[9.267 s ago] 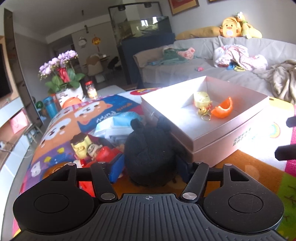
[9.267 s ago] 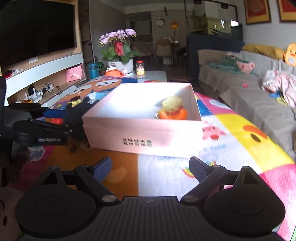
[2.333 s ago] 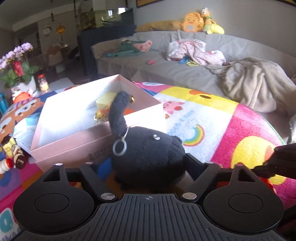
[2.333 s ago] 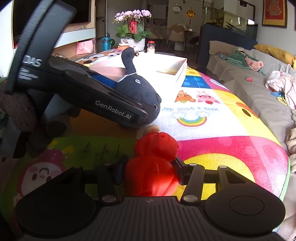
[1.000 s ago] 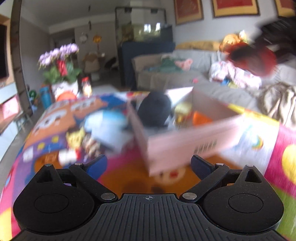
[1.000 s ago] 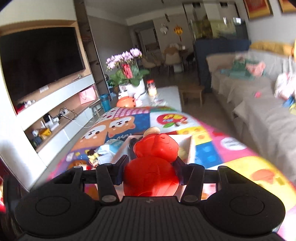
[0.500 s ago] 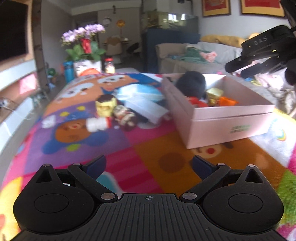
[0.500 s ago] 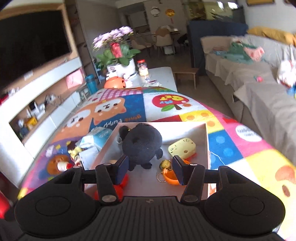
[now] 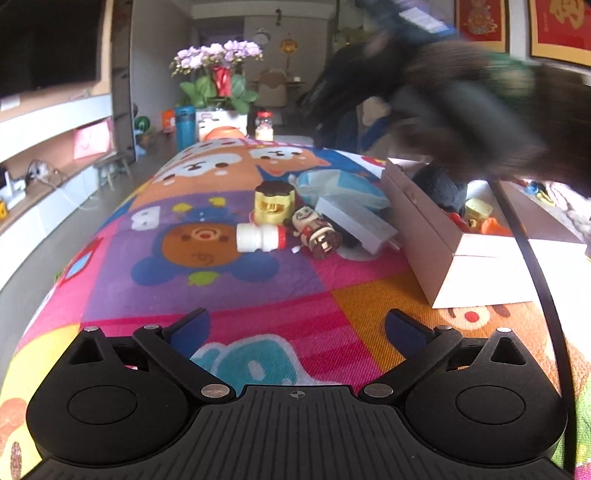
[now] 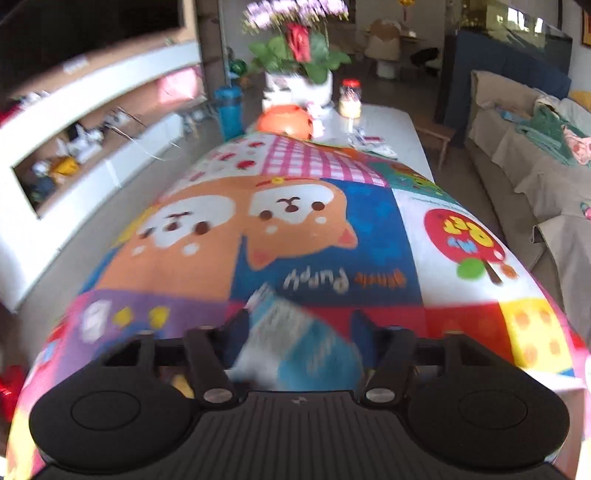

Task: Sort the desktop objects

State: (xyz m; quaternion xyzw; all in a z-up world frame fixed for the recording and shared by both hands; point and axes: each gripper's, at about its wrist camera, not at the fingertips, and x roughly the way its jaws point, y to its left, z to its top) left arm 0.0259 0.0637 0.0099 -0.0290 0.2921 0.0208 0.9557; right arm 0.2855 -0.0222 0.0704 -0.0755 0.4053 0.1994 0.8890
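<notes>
The right gripper (image 10: 297, 332) is seen straddling a blue-and-white tissue pack (image 10: 295, 343); whether it is pinched cannot be told through blur. The left gripper (image 9: 295, 328) is spread wide and empty, with a small white bottle (image 9: 260, 238) lying ahead of it. A carry to the pink box (image 9: 443, 251), ahead-right of the left gripper, is judged next.

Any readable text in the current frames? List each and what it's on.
"Puppy", upside down: blue patch of the mat.
"B": white block printed on the mat, left wrist view.
Orange word beside "Puppy", lettering on the mat's red apple, print on the pack, gold characters on the wall pictures: too blurred to read.
</notes>
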